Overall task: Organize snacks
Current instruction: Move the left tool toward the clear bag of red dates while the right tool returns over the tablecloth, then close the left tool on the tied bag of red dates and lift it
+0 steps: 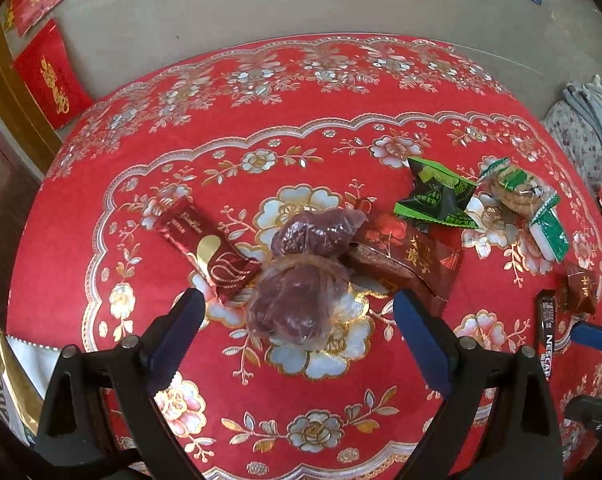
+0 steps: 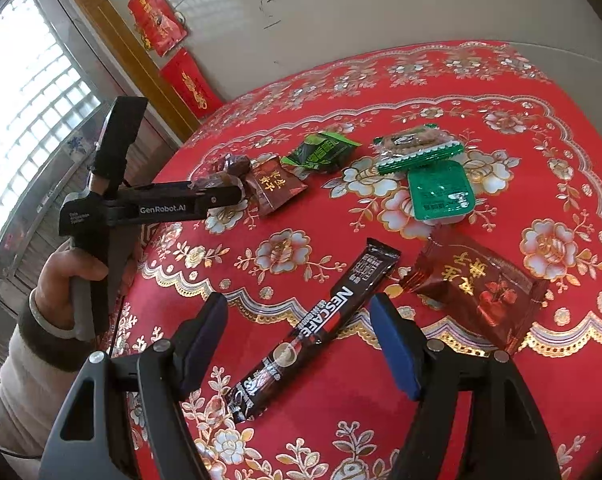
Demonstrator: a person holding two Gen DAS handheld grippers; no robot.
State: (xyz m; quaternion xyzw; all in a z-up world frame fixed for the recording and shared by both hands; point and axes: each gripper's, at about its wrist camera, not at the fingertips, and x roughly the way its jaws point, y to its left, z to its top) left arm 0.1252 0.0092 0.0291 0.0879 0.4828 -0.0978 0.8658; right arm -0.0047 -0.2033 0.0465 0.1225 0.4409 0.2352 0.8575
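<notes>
Left gripper (image 1: 299, 312), left wrist view: jaws spread wide, nothing clamped, blue pads either side of a clear-wrapped dark purple snack (image 1: 297, 300) lying on the red floral tablecloth (image 1: 309, 92), not visibly touching it. Second clear-wrapped purple snack (image 1: 321, 232) just beyond, touching the first. Dark red stick packet with gold print (image 1: 209, 248) to the left, its near end beside the near purple snack. Brown-red sachet with gold characters (image 1: 413, 260) to the right. Green-black wrapped candy (image 1: 437, 196) and clear cracker pack with green ends (image 1: 521, 192) far right. Black Nescafe stick (image 1: 545, 332) at the right edge.

Right gripper (image 2: 299, 316), right wrist view: jaws likewise apart, holding nothing. Black Nescafe stick (image 2: 317, 328) lies diagonally between the fingers on the cloth, pads clear of it. Dark red sachet with gold characters (image 2: 481, 292) near right. Green-lidded small tub (image 2: 441, 192) and the cracker pack (image 2: 417, 148) farther off. Green-black candy (image 2: 325, 152) beyond centre. A person's hand (image 2: 61, 280) at left holds the left gripper's body (image 2: 165, 208) over the purple snacks.
</notes>
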